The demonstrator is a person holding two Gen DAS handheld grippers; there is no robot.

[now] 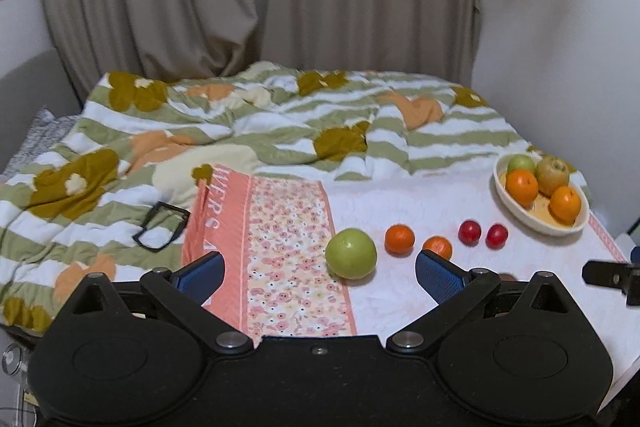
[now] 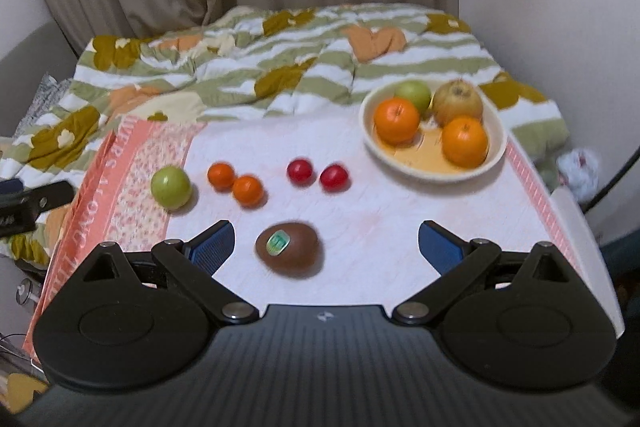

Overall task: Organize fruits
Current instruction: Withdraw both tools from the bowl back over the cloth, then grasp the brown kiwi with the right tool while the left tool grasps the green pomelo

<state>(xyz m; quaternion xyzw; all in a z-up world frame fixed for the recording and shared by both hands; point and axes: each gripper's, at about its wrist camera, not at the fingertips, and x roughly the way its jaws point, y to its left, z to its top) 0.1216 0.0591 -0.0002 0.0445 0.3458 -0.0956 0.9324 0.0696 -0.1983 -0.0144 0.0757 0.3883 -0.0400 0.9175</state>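
On the white bedcover lie a green apple [image 1: 351, 253] [image 2: 171, 186], two small oranges [image 1: 399, 239] [image 2: 221, 175], two red plums [image 1: 469, 232] [image 2: 299, 171] and a brown fruit with a green sticker [image 2: 289, 247]. A cream bowl [image 2: 496, 155] [image 1: 520, 215] at the back right holds two oranges, a green apple and a yellowish pear. My left gripper [image 1: 320, 273] is open, the green apple just ahead between its fingers. My right gripper [image 2: 326, 247] is open, with the brown fruit between its fingers nearer the left one.
A striped flowered quilt [image 1: 240, 119] is bunched across the far half of the bed. Black glasses [image 1: 162, 225] lie on it at left. A pink floral band [image 1: 288, 251] runs down the cover. Curtains and a wall stand behind; the bed edge drops at right.
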